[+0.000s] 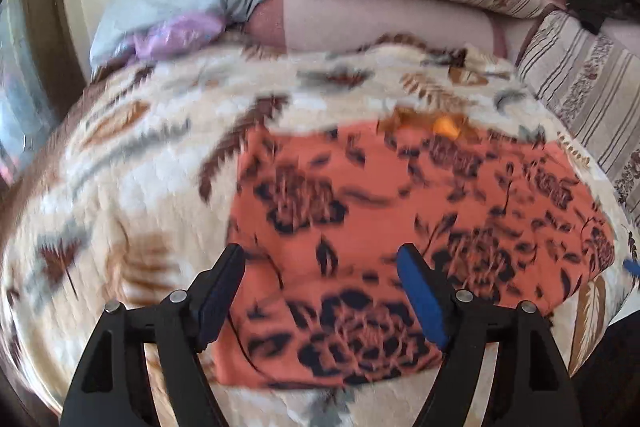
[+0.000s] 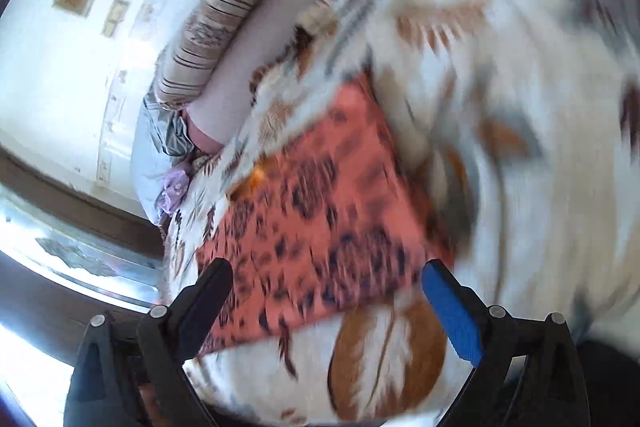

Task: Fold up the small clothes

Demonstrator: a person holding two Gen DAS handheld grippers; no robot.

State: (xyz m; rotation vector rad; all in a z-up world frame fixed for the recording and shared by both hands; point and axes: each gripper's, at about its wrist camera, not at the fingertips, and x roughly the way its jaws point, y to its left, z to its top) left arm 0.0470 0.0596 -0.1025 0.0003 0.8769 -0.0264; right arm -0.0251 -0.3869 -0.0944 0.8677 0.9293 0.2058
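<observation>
Garment [image 1: 380,211] (seemingly folded, blurred) lies on blanket [image 1: 140,167]; left gripper [image 1: 320,259], right gripper [image 2: 326,277] spread, empty.

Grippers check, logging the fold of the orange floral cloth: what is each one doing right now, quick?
Left gripper: jaws open, holding nothing, over the orange floral cloth.
Right gripper: jaws open, holding nothing.

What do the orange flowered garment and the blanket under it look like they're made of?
Orange garment: thin, smooth woven or knit cloth with a matte print, since it lies flat with crisp edges; blur leaves the fibre unclear. Blanket: thick plush fleece, judging by its fuzzy, raised pile.
</observation>
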